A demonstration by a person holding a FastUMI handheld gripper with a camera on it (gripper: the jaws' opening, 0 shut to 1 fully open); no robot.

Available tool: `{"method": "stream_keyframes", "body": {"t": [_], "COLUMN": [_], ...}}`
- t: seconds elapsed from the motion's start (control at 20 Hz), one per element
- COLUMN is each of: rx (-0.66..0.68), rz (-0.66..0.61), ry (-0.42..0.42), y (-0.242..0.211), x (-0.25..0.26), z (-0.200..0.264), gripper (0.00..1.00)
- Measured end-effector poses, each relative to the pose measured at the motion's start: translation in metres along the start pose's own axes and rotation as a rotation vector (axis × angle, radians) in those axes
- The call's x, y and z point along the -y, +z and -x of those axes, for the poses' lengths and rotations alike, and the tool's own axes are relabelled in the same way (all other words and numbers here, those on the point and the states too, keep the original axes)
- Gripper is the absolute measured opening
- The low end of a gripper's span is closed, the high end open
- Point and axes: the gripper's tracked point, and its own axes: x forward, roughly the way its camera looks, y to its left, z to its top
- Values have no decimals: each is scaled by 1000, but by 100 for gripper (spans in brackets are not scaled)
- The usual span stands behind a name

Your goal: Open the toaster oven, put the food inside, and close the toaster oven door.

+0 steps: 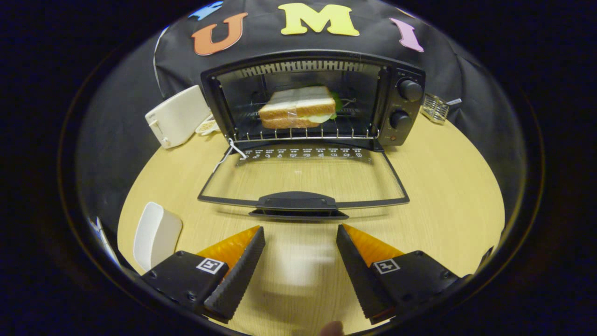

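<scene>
on the oven rack, sandwich [298, 108] – toaster oven [313, 100] door [303, 179] down, its print illegible, gripper [301, 233] spread, empty

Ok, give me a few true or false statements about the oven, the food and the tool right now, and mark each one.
1. The toaster oven door is folded down flat over the table. True.
2. The sandwich lies on the table in front of the oven. False: it sits on the wire rack inside the toaster oven.
3. The tool is open, holding nothing. True.
4. The tool's fingers grip the door handle. False: the handle is just ahead of them, untouched.
5. A white toaster stands beside the oven. True.
</scene>
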Motion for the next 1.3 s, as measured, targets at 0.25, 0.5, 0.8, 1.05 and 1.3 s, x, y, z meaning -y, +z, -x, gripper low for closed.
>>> {"method": "stream_keyframes", "body": {"t": [0.25,0.5,0.8,1.05,1.3], "rx": [-4,12,119,245,396], "rz": [-29,-30,-37,8,23], "ry": [-39,-40,-27,-38,2], "y": [-2,5,41,96,174], "x": [8,4,1,2,-10], "z": [-14,-7,33,63,126], "gripper": [100,100,100,100,100]}}
